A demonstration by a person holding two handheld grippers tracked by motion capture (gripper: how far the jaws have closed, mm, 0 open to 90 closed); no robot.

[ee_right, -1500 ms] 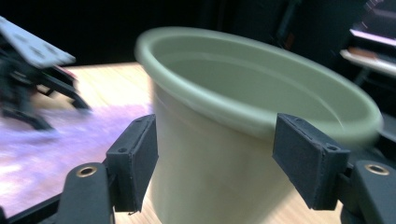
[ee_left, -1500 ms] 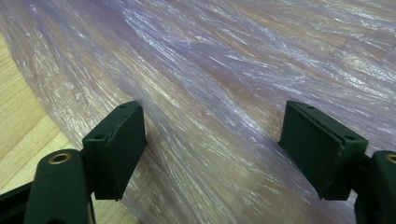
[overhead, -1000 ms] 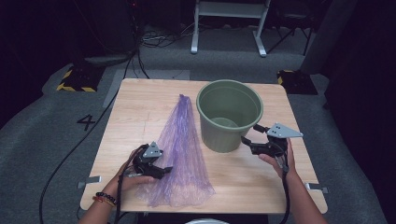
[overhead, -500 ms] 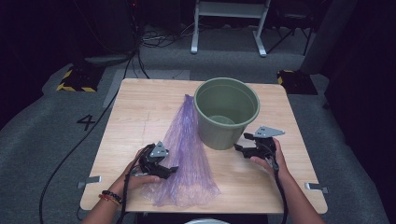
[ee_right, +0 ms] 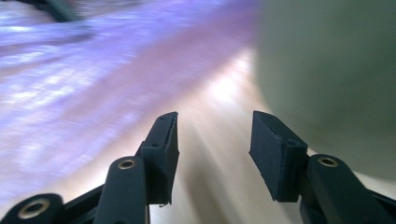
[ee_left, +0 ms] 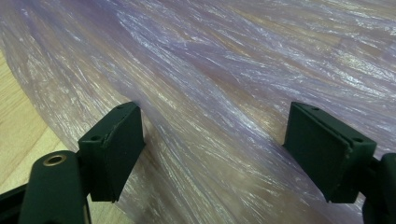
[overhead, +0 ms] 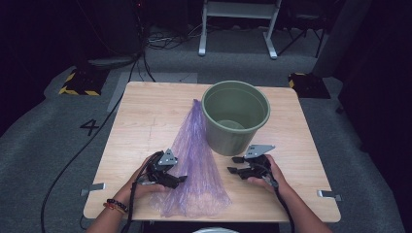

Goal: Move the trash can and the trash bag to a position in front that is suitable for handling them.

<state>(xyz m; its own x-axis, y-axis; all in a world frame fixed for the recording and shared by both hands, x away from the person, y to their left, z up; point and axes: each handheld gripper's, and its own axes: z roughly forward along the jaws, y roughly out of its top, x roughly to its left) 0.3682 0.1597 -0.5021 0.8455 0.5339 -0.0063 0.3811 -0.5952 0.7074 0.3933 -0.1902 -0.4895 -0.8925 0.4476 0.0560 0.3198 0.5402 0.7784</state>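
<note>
2 grippers flank the purple plastic bag: left gripper fingers spread over it to grab; right gripper, empty fingers just narrowing, nears its edge by the green bucket.

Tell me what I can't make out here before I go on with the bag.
- Purple plastic bag: its opening; high view too small, left gripper view too close.
- Green bucket: motion-blurred in right gripper view, cut off by the right edge.
- Left gripper: jaw contact with the film is unclear.

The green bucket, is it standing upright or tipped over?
Upright: the green bucket stands on its base on the table, its round mouth facing up.
</note>
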